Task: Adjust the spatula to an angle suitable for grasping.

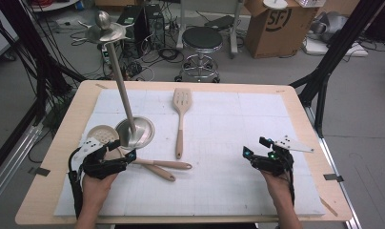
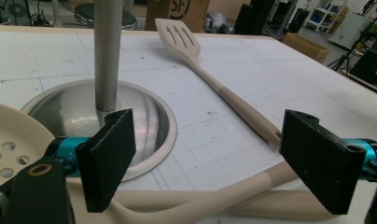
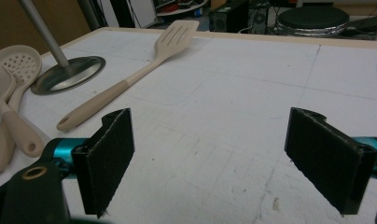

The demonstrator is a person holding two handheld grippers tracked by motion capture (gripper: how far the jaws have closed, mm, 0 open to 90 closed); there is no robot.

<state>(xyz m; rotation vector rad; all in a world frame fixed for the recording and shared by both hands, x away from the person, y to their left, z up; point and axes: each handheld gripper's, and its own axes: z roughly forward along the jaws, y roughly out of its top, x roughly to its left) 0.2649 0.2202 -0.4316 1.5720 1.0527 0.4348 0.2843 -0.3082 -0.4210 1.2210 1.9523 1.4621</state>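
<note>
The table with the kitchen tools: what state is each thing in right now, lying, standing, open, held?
Left gripper: open, jaws astride two crossed handles, pads not pressing.
Right gripper: open, nothing between its jaws.
Slotted spatula: lying flat, untouched.
Skimmer: lying flat beside the stand's base.
Spoon: lying across the skimmer's handle.
Metal stand: upright, nothing hung on it.

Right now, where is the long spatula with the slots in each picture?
High view: the slotted spatula lies mid-table, head away from the person.
Left gripper view: it runs from upper middle down to the right.
Right gripper view: it sits upper left.
Shared landmark: the round metal stand base beside it.
</note>
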